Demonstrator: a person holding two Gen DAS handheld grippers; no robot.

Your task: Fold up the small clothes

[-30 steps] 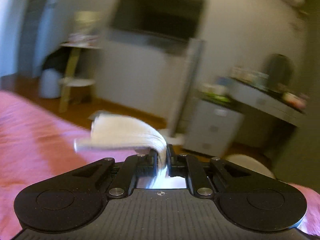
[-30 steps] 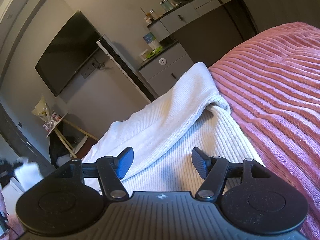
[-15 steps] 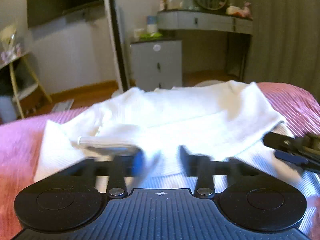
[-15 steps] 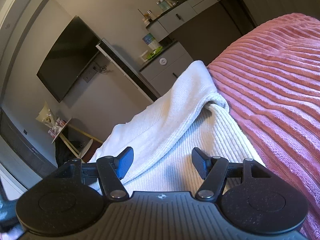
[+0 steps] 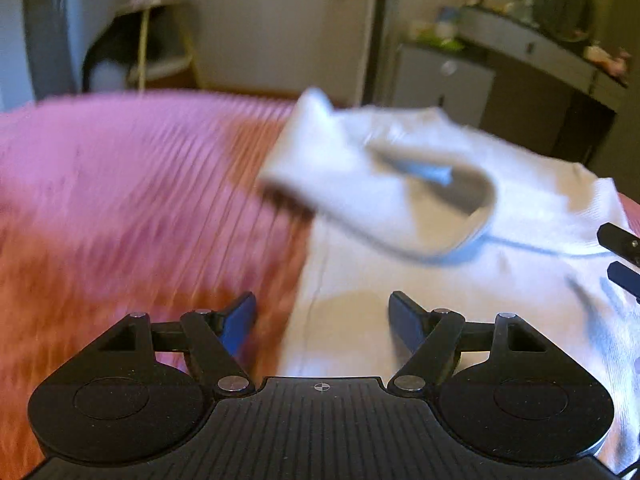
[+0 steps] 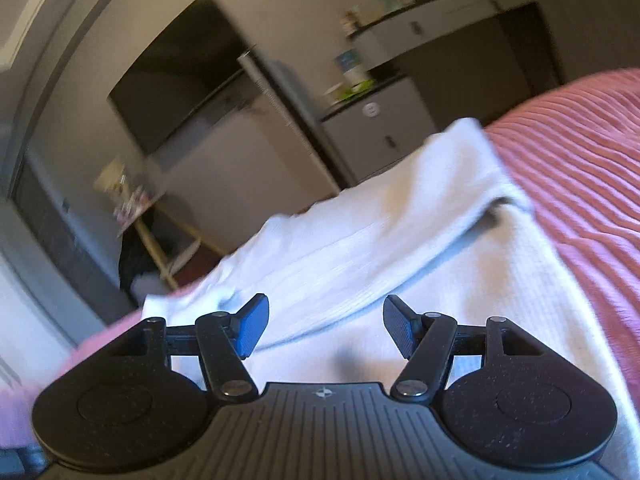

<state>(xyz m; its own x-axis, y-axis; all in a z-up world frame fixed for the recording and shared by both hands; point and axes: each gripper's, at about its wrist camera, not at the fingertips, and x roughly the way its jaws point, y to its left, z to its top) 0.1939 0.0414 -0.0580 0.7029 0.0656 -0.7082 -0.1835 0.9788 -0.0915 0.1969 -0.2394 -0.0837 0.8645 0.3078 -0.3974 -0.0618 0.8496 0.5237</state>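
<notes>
The white garment (image 5: 440, 264) lies spread on the pink bedspread (image 5: 120, 208), with 1 sleeve (image 5: 372, 196) laid across its upper body, cuff toward the collar side. That sleeve fold looks to be the step in hand. The left gripper (image 5: 322, 320) hovers over the garment's near left edge, its jaws opening with nothing pinched between them; only flat cloth and bedspread show below the gap. The right gripper (image 6: 324, 326) hangs released above the garment's near right part, pads apart and clear of the cloth. Its fingertips (image 5: 624, 256) reach in over the garment's right side in the left wrist view. Next, judging by the layout, the 2 grippers need a fresh pinch on an unfolded garment edge, likely the hem or other side, to carry it over.
</notes>
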